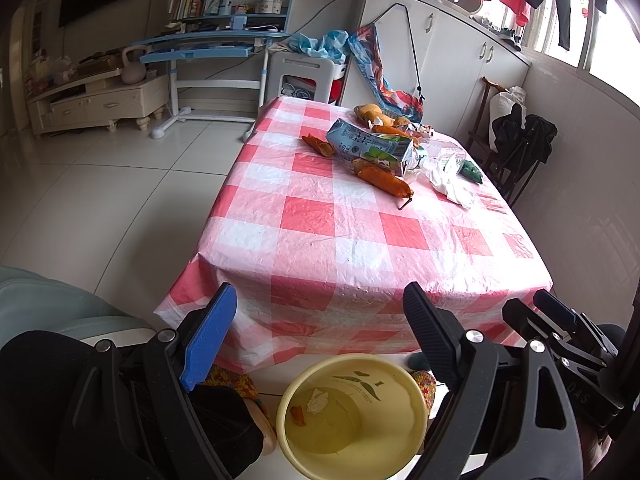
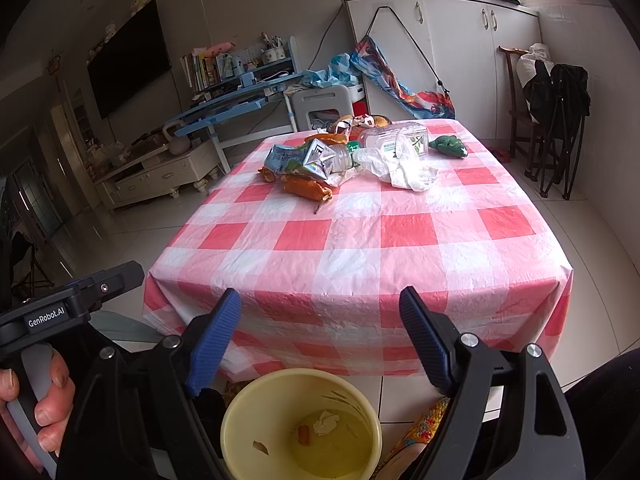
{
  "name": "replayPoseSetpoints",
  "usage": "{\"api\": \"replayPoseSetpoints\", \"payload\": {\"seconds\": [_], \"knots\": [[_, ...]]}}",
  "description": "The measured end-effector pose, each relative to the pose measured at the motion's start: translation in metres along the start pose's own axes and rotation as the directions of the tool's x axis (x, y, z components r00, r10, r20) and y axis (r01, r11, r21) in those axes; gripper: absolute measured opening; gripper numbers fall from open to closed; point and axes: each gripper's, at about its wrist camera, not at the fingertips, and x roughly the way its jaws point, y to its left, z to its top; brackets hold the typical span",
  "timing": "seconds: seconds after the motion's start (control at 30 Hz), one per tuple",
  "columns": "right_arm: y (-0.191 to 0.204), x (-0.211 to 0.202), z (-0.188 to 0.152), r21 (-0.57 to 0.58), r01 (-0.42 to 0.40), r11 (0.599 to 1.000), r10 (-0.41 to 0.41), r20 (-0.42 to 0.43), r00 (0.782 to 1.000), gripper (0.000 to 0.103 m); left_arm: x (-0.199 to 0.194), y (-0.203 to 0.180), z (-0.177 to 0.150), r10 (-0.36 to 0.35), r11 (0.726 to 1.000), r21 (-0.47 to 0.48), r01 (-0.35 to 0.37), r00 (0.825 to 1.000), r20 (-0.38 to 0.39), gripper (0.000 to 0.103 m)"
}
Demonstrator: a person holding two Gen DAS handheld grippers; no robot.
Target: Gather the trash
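Note:
A yellow bin point(image 1: 416, 420) point(image 2: 236, 432) stands on the floor in front of the table, holding a crumpled paper scrap point(image 1: 318, 400) point(image 2: 326, 422) and an orange peel bit point(image 1: 298, 416) point(image 2: 304, 434). Trash lies at the table's far end: a crushed blue-green carton point(image 1: 368, 146) point(image 2: 300, 156), orange peels point(image 1: 384, 180) point(image 2: 308, 188), white tissue point(image 1: 448, 184) point(image 2: 404, 168), a clear plastic bottle point(image 1: 450, 160) point(image 2: 392, 136) and a green object point(image 1: 470, 170) point(image 2: 448, 146). My left gripper point(image 1: 320, 336) and right gripper point(image 2: 320, 336) are open and empty above the bin.
The table has a red-and-white checked cloth point(image 1: 340, 232) point(image 2: 360, 240). A blue desk point(image 1: 208, 44) and white stool point(image 1: 304, 76) stand beyond it. A chair with black bags point(image 2: 556, 92) is at the right wall. The right gripper's body point(image 1: 568, 340) shows beside my left one.

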Motion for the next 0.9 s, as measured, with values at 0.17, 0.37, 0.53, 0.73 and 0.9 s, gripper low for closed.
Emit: {"api": "replayPoseSetpoints", "payload": {"seconds": [0.17,0.37,0.53,0.73,0.9], "knots": [[0.0,0.0,0.0,-0.001,0.001,1.0,-0.001,0.0,1.0,0.078,0.0,0.0,0.0,-0.001,1.0,-0.003,0.001,1.0,-0.002,0.082],[0.0,0.0,0.0,-0.002,0.001,1.0,-0.001,0.001,1.0,0.078,0.0,0.001,0.0,-0.002,1.0,-0.006,0.002,1.0,-0.001,0.082],[0.0,0.0,-0.001,0.0,0.002,1.0,-0.002,0.002,1.0,0.078,0.0,0.001,0.0,-0.003,1.0,-0.005,0.003,1.0,-0.001,0.082],[-0.002,-0.001,0.003,0.001,0.004,1.0,-0.004,0.008,1.0,0.078,0.0,0.001,0.002,-0.005,1.0,-0.012,0.005,1.0,0.0,0.082],[-0.005,-0.004,0.011,-0.007,0.01,1.0,-0.009,0.025,1.0,0.078,-0.001,0.001,0.005,-0.003,0.999,-0.033,0.003,1.0,0.004,0.082]]}}
